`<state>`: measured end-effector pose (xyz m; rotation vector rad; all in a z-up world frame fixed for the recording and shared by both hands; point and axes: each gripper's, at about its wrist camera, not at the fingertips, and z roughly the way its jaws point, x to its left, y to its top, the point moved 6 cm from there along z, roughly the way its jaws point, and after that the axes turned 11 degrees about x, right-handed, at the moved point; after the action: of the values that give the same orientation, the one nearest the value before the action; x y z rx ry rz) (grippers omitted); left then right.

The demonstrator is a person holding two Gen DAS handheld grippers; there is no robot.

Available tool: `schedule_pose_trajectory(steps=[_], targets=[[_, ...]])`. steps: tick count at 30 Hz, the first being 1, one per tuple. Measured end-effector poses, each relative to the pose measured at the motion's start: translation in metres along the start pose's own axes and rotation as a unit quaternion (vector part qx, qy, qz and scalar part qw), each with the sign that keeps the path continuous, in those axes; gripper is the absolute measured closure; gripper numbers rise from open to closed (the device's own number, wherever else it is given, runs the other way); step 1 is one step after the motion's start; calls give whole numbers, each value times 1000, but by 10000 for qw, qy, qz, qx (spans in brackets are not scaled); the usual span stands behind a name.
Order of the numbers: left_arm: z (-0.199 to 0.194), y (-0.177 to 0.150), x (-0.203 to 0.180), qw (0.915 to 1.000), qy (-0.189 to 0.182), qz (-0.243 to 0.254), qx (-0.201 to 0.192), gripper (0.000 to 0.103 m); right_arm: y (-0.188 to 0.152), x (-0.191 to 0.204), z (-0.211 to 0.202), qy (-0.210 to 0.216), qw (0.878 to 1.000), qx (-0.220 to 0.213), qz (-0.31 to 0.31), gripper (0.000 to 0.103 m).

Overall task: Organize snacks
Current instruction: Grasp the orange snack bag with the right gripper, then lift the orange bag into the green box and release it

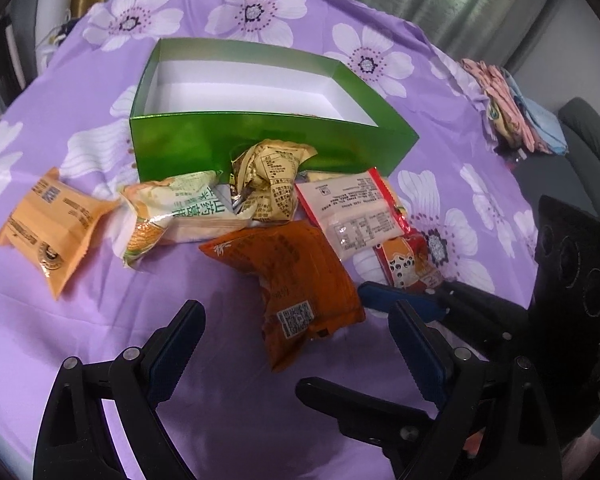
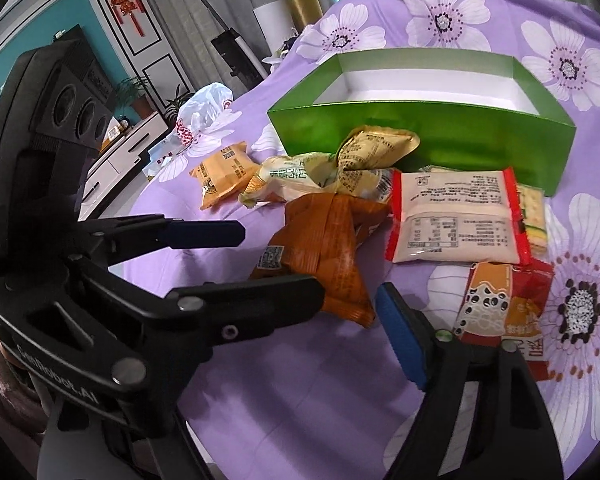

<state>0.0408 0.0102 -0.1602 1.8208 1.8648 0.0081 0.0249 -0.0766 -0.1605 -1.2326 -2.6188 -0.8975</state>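
cracker pack (image 2: 534, 216) mostly under red-edged packet (image 2: 456, 216)

"…Robot.AI" on left hand-held gripper (image 2: 272, 264) arm; "山药" on green-white snack pack (image 1: 180, 208); other print illegible.

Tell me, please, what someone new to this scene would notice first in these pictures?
The shiny green box, open and showing only its white bottom, sits mid-table on the purple flowered cloth. A jumble of snack packets lies just in front of it, the dark orange packet nearest. Both open grippers frame that pile: the left gripper astride the orange packet, the right gripper beside the red packet.
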Motion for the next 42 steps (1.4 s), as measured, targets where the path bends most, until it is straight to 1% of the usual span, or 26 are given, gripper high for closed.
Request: schedule_pose_trajectory(steps=[3,5,7,8,10,11,18,21,25,28,35,42], targets=[[4,4,4,9998,-146,-94,19,10,4,-1,5,10,10000,14,1,30],[6,6,7,9996,-229,-160,29,13,8,-3,7,51,10000,9,-3,34],[7,7,8,9993,-323,-169,25,27,10,-3,9,78,10000,22,-18,43],[8,8,9,9991,-363,-192,46,30,11,-3,10,91,9999,32,-30,46],[11,8,10,9988,-433,-226,96,46,13,-1,12,174,9998,39,-43,53],[13,7,10,9983,-505,-253,118,48,13,-1,14,216,9997,68,-54,53],[13,6,10,9975,-643,-271,112,55,13,-2,16,294,9995,98,-43,58],[7,4,7,9977,-628,-233,86,55,10,0,13,312,9995,58,-42,59],[-6,3,-3,9984,-547,-108,-53,55,8,5,2,342,9994,-59,-72,60],[-19,6,-13,9983,-523,35,-235,55,9,10,-12,297,9992,-202,-148,60],[-40,26,-33,9966,-469,348,-587,55,22,14,-43,138,9974,-626,-315,60],[-48,52,-42,9941,-423,564,-826,55,42,4,-59,13,9950,-926,-385,60]])
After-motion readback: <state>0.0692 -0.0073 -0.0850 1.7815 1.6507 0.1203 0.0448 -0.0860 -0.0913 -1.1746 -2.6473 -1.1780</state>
